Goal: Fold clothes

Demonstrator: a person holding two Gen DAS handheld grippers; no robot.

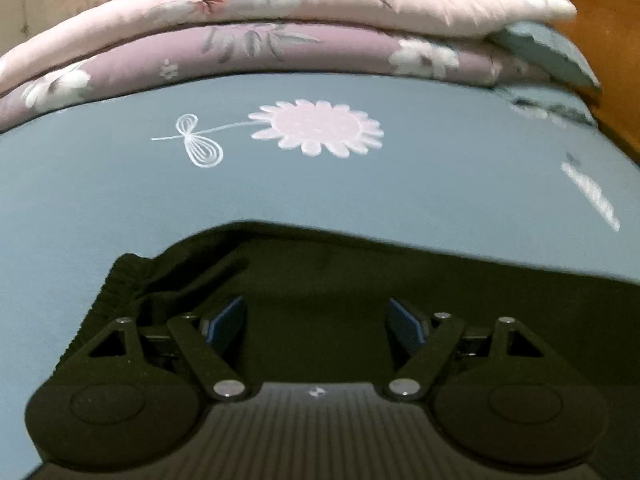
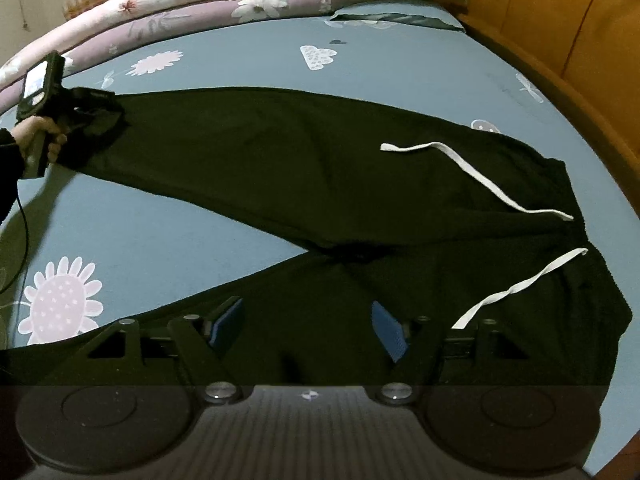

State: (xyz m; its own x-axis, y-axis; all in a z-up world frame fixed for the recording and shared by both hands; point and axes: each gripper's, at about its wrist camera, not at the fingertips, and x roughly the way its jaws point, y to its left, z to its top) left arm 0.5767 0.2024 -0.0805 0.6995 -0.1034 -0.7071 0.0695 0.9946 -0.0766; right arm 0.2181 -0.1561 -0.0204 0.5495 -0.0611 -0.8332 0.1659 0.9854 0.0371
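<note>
Black sweatpants (image 2: 304,168) lie flat on the blue bedsheet (image 2: 160,232), long axis running from the waistband at 3 o'clock to cuffs at 9. The near leg is partly hidden by the right gripper (image 2: 308,330), jaws spread. The left gripper (image 1: 316,320) hovers released over the far cuff (image 1: 120,284). Folded quilts (image 1: 280,20) sit at 12.
</note>
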